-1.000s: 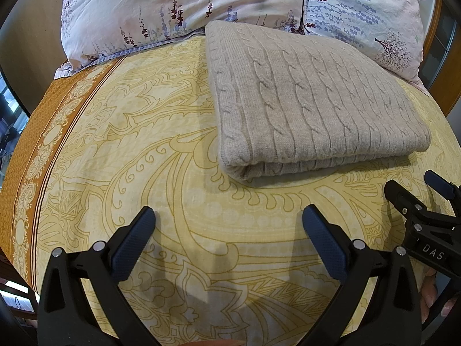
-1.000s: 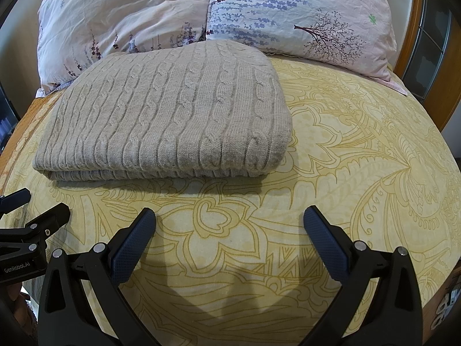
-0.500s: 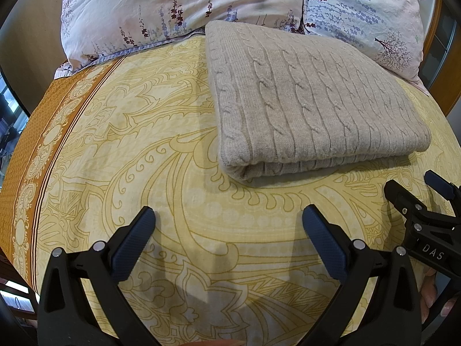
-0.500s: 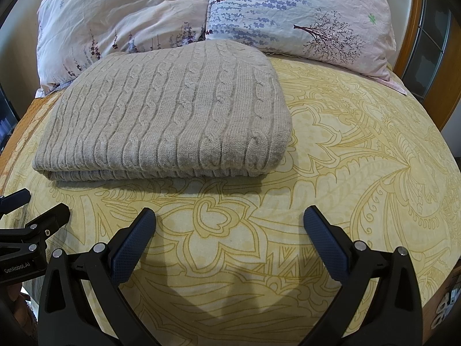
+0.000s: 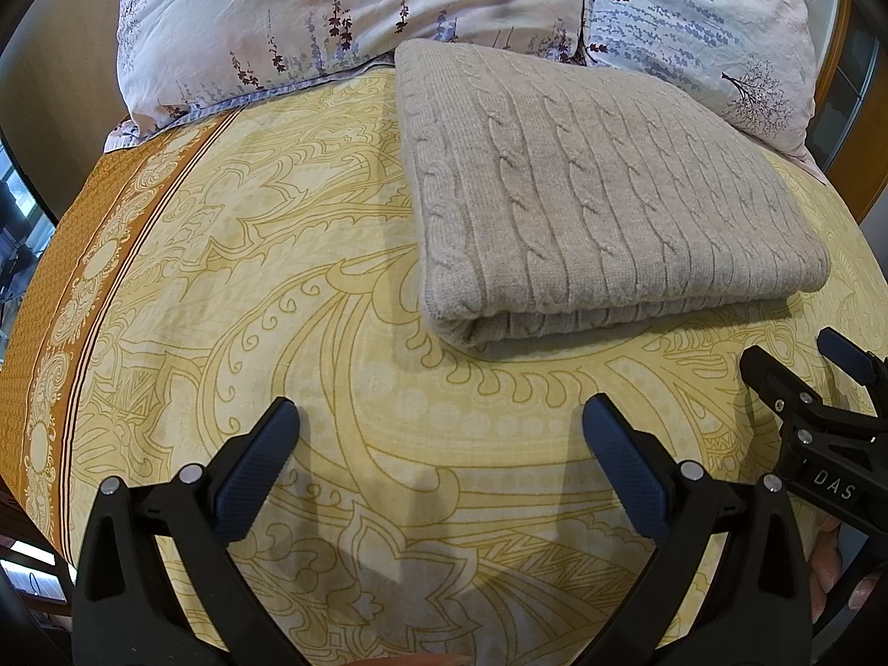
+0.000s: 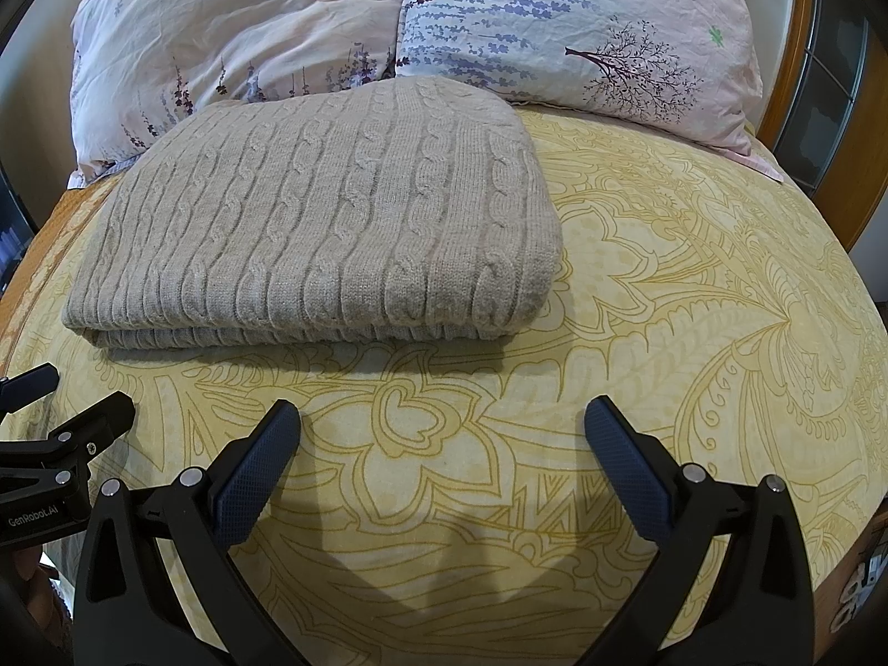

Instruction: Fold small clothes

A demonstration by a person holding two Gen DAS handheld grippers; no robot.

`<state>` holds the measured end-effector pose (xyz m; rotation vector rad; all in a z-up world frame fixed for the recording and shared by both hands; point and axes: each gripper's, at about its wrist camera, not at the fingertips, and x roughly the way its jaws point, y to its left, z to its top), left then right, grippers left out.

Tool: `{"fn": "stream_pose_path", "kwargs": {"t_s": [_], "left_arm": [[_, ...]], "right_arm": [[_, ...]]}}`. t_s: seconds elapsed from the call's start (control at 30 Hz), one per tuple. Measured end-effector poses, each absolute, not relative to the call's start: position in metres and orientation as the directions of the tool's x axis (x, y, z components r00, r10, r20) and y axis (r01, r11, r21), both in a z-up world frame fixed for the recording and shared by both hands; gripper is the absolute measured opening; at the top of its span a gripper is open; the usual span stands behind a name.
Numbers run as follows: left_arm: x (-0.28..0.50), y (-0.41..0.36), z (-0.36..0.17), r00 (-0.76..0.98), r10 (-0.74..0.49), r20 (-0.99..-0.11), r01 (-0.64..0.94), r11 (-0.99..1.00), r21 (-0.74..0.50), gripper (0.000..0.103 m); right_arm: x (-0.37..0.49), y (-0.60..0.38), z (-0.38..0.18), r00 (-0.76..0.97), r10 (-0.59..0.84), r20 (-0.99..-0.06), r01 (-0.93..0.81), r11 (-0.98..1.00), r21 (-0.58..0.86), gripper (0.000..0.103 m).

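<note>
No movement since the earlier frames: both grippers and the sweater sit where they were.

Bed: yellow cover with an ochre scroll and flower pattern; a darker orange patterned border runs along its left edge in the left wrist view.

Pillows: two at the head of the bed, side by side and touching. Left pillow pale pink with purple flower stems; right pillow pale blue-pink with lavender sprigs and a dark bare tree print.

Sweater: beige cable-knit, folded into a flat rectangle, lying on the bed cover with its far edge against the pillows. Vertical cable and rib columns run across the top face. The near edge shows stacked layers, with a ribbed hem visible under the top fold. Corners rounded, surface smooth.

Left gripper: jaws wide open, nothing held, over the bare cover, near the sweater's front edge but apart from it. Dark blue textured pads.

Right gripper: jaws wide open, nothing held, likewise short of the sweater.

Writing: "DAS" on the right gripper's body in the left wrist view; "GenRobot.AI" on the left gripper's body in the right wrist view.
</note>
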<state>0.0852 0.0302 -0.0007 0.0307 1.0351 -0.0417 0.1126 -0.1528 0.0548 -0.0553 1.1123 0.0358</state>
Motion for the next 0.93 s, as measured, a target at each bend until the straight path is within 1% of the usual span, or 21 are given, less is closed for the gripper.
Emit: {"fn": "stream_pose_path", "kwargs": {"t_s": [0.93], "left_arm": [[0.0862,0.0304,-0.0022,0.496,-0.026,-0.868,0.06,0.998,0.004,0.101]], "right_arm": [[0.1112,-0.1526,0.0545,0.438,-0.001,-0.899,-0.053,0.998,-0.027,0.102]]}}
